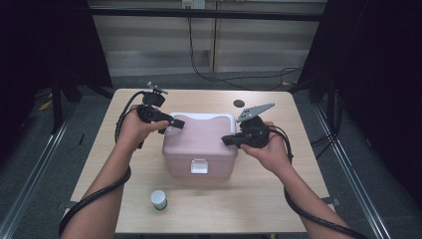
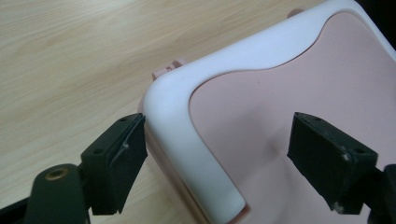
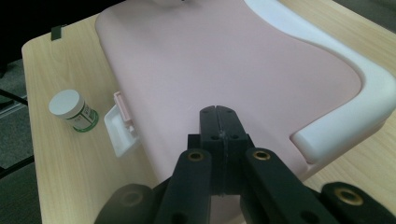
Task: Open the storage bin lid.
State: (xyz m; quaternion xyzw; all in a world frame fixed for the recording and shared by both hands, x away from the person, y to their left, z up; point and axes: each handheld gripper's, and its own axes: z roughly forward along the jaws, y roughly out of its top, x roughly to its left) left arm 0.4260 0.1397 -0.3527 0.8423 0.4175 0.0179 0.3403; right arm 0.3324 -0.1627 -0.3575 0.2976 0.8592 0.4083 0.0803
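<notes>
jar: small white-lidded jar [image 1: 159, 199], lower centre of high view, alone on tabletop [image 1: 249, 204], well apart from both claws
box: pink box [image 1: 199, 147] with white handle [image 1: 201, 116] along its far edge, centre of frame, white latch [image 1: 199, 166] on near face, lid down
right claw: right claw [image 1: 230, 140] right of centre, jaws fully together, nothing held, tips on or just over box's right edge; contact unclear
left claw: left claw [image 2: 217, 161] upper left of box, jaws wide apart, straddling handle's corner, pads not pressing it
</notes>
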